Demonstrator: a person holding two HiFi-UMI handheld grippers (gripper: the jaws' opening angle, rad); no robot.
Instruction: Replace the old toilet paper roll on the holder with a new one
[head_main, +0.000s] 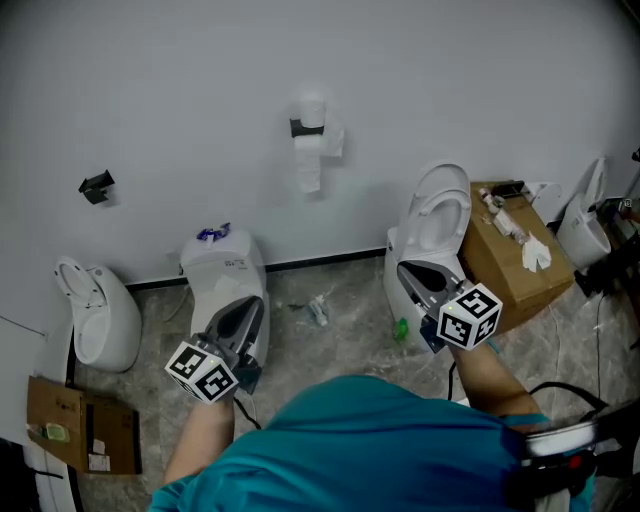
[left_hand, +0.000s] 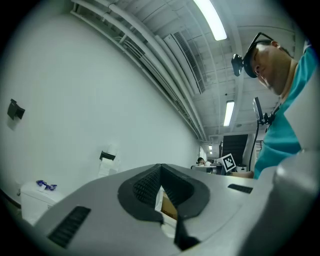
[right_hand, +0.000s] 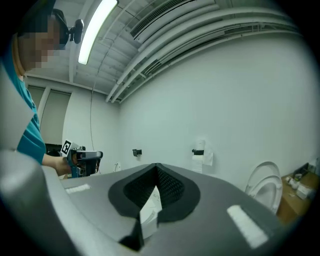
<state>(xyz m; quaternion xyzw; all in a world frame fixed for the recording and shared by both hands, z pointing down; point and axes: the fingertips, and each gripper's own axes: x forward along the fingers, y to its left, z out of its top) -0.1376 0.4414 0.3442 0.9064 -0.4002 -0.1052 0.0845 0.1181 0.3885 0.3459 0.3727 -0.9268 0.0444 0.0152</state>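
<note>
A black wall holder (head_main: 303, 127) carries a white toilet paper roll (head_main: 312, 110), with a strip of paper (head_main: 310, 168) hanging below it. The same roll (left_hand: 111, 150) shows far off in the left gripper view, and on its holder (right_hand: 198, 151) in the right gripper view. My left gripper (head_main: 249, 308) is shut and empty, held low over the left toilet's tank (head_main: 223, 266). My right gripper (head_main: 410, 272) is shut and empty in front of the open toilet (head_main: 438, 214). Both are well short of the wall. Their jaws meet at the tips (left_hand: 160, 169) (right_hand: 156, 168).
A second, bare black holder (head_main: 97, 186) is on the wall at left. A blue item (head_main: 212, 234) lies on the tank. A cardboard box (head_main: 503, 275) with white items stands right of the open toilet. Another white fixture (head_main: 97, 312) and flat cardboard (head_main: 80, 425) are at far left. Litter (head_main: 318, 310) lies on the floor.
</note>
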